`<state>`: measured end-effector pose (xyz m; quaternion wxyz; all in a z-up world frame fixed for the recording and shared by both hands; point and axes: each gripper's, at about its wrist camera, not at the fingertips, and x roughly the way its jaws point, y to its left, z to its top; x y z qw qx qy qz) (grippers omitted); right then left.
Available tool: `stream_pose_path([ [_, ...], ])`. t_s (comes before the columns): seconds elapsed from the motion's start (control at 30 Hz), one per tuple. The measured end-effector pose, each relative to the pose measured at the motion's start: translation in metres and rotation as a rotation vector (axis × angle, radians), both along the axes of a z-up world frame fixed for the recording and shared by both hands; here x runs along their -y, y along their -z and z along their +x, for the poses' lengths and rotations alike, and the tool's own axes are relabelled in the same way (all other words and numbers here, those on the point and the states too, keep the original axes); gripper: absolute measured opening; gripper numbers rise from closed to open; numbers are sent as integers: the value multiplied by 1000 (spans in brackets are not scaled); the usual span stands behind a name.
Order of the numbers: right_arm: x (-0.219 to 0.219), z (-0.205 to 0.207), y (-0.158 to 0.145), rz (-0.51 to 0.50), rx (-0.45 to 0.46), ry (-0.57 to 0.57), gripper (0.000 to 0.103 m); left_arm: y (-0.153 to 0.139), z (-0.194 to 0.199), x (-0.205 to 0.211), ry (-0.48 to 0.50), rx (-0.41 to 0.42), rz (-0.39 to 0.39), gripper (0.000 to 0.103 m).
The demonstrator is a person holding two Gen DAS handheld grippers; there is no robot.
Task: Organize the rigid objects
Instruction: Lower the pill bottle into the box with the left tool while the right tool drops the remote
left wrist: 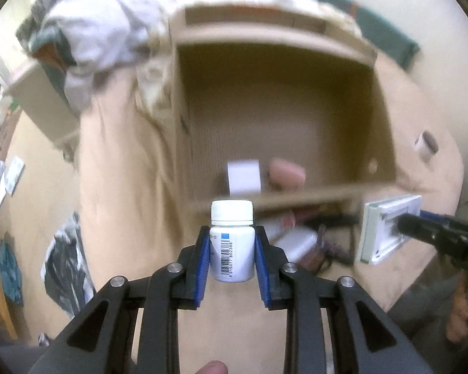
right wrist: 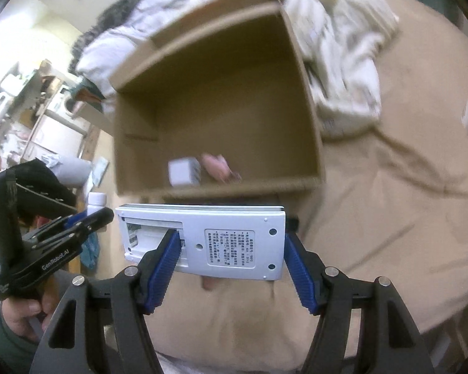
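The left gripper [left wrist: 232,249], angled steeply downward just short of the cardboard box [left wrist: 274,106], clamped a white pill bottle [left wrist: 231,243] upright between its blue pads. Beside it, the right gripper [right wrist: 231,258] gripped a white device [right wrist: 202,237] across its width, before the same box, each tool held in one hand [right wrist: 21,314].
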<state>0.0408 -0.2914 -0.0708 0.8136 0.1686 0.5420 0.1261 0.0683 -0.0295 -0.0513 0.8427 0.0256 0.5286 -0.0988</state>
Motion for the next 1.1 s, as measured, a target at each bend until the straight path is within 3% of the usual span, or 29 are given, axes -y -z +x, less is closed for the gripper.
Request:
stream_pose_path([
  [0.13,-4,21,-23,7,52,-3,71,-26,16,0,9,65,-21,24],
  [0.3,-7,52,-38,-27,93,-7,71,-36,44,5,11,96,-2,24],
  [0.57,-12,97,-5,-21,43,11,71,-3,80,18,15,54,6,24],
  [0.77,-17,106,17,-21,16,18,71,23,80,28,33,56,45,24],
  [1.1,-39,114,31,-217,29,0,71,47,80,37,35,41,152,24],
])
